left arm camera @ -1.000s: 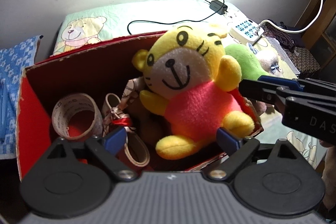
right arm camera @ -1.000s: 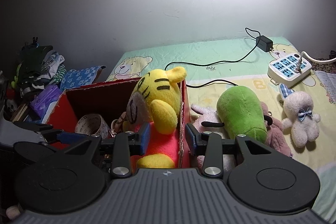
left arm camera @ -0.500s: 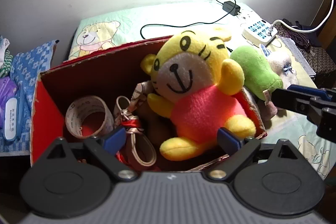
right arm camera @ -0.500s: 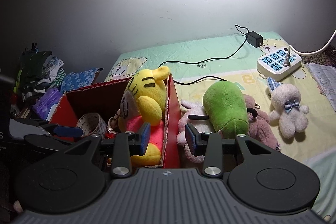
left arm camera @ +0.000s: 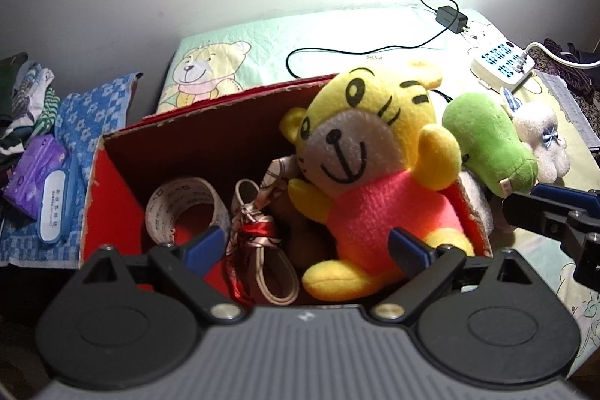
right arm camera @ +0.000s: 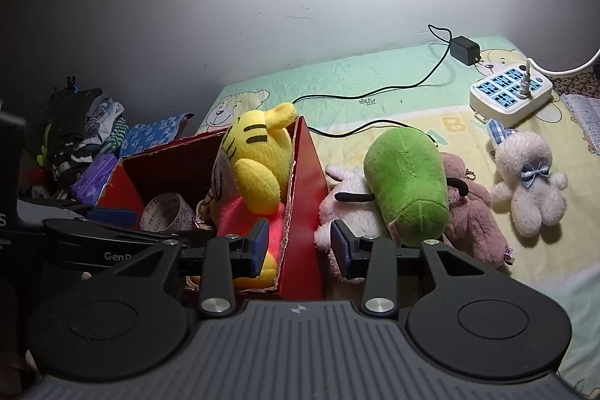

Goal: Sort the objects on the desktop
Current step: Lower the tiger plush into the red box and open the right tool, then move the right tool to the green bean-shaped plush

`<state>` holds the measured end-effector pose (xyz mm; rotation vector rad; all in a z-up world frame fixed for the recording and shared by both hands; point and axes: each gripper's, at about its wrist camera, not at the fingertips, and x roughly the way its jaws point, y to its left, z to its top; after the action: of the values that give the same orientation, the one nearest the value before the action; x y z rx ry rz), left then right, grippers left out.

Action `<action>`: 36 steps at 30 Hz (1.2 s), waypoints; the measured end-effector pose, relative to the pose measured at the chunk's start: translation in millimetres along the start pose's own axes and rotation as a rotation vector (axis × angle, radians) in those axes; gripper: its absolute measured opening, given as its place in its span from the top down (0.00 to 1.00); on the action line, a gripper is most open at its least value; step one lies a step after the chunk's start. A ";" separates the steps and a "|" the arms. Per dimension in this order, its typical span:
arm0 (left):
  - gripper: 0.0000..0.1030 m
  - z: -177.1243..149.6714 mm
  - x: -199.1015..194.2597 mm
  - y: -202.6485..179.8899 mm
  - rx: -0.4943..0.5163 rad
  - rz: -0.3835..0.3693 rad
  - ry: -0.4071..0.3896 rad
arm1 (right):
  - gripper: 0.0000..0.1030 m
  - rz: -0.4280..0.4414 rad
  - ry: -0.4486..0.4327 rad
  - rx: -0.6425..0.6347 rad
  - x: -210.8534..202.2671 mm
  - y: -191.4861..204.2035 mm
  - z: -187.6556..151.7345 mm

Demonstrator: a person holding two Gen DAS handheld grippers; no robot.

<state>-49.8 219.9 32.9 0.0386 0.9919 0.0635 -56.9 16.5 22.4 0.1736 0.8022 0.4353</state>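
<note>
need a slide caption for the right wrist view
Open right gripper straddles the red box wall, yellow tiger plush inside, green plush outside on the sheet.

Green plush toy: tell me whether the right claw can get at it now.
Probably yes. The green plush toy lies outside the red box, just ahead of the open right claw, with nothing covering it.

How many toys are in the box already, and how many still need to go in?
Done: the yellow tiger plush in a pink shirt sits in the red cardboard box. In hand: nothing; both tools, left and right, are open. Left on the bedsheet: green plush, white-pink plush, mauve plush and white bow-tie plush.
</note>
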 end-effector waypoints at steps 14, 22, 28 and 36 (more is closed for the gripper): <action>0.08 -5.2 -4.0 -20.4 -0.062 0.156 0.033 | 0.61 0.134 0.083 -0.055 9.0 -20.2 9.8; 0.08 -6.7 -16.2 -32.1 -0.099 0.215 0.012 | 0.61 0.156 0.107 -0.058 5.9 -40.5 8.3; 0.08 -1.4 -27.0 -49.6 -0.096 0.215 -0.021 | 0.61 0.145 0.101 -0.041 -2.0 -63.6 8.0; 0.08 11.7 -39.5 -93.5 -0.042 0.091 -0.087 | 0.61 0.101 0.094 0.035 -10.8 -111.7 4.5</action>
<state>-58.3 123.8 66.5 0.0475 0.9011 0.1646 -25.5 -88.5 -2.2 0.2281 0.8964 0.5280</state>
